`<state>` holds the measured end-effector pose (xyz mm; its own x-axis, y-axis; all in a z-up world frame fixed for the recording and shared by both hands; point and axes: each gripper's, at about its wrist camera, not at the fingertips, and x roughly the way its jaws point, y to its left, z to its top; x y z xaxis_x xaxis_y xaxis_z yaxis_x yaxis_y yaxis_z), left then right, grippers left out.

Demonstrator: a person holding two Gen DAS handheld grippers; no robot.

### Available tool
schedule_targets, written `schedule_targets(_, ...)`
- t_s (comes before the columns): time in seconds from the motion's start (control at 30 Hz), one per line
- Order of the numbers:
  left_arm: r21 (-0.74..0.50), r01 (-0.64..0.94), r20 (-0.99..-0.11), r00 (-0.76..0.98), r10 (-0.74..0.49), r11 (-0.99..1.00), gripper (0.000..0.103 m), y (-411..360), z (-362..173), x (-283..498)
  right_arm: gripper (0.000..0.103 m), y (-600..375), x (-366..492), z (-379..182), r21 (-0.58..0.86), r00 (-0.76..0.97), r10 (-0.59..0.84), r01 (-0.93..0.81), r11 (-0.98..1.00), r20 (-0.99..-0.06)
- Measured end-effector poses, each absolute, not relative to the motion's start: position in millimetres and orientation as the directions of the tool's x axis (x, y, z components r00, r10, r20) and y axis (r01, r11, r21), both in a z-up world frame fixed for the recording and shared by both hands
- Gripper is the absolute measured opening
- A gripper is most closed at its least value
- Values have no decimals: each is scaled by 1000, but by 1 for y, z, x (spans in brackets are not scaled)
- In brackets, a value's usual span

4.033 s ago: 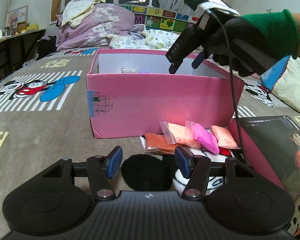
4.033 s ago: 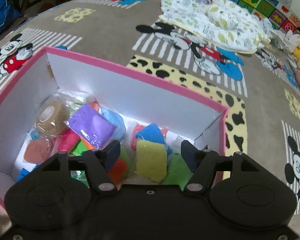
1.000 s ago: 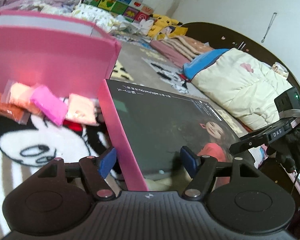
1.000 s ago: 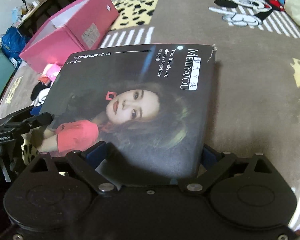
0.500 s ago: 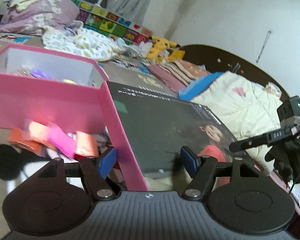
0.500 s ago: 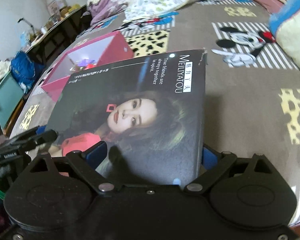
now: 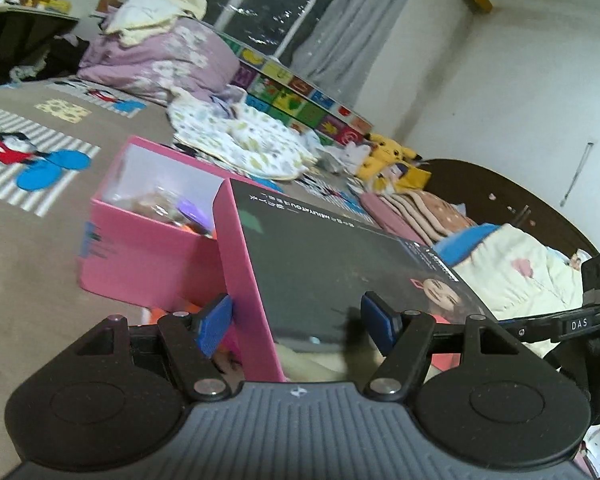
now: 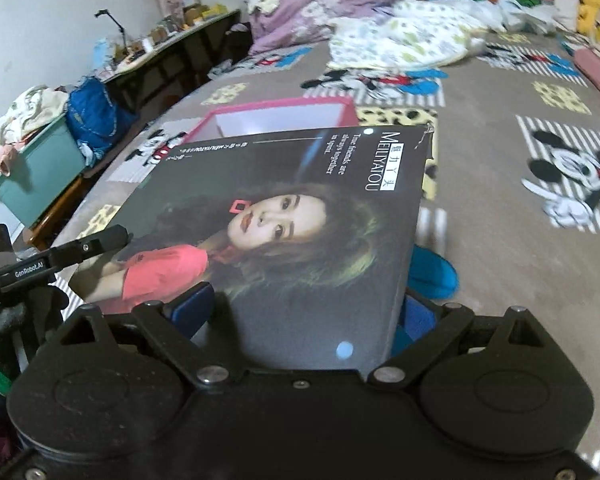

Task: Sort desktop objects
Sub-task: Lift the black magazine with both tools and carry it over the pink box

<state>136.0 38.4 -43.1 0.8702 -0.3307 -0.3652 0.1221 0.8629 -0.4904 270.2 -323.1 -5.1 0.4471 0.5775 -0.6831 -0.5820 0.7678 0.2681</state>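
Observation:
A pink box lid point(image 7: 340, 264) with a dark printed top showing a woman point(image 8: 284, 216) is lifted off the bed, held between both grippers. My left gripper point(image 7: 296, 322) is shut on one corner of the lid, its blue pads on either side. My right gripper point(image 8: 300, 312) is shut on the opposite end. The open pink box point(image 7: 140, 240), holding several coloured clay packets, stands beyond the lid; its rim shows in the right wrist view point(image 8: 276, 106). A few packets lie on the bed below the lid, mostly hidden.
The bed has a brown Mickey Mouse cover point(image 8: 500, 152). Bedding and a purple quilt point(image 7: 168, 60) lie at the back, plush toys point(image 7: 392, 160) and a cream duvet point(image 7: 512, 272) to the right. A green bin point(image 8: 36, 168) and desk stand beside the bed.
Both grippers have raised the lid higher off the bed. It now hangs closer to the open pink box, whose inside has come into view.

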Motion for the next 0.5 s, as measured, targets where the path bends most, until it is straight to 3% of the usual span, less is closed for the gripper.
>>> schedule_targets(0.5,-442,49,-315,926,-206,896,70,118,-5,158,97,-231,301,24,300,458,654,-629,717,-603)
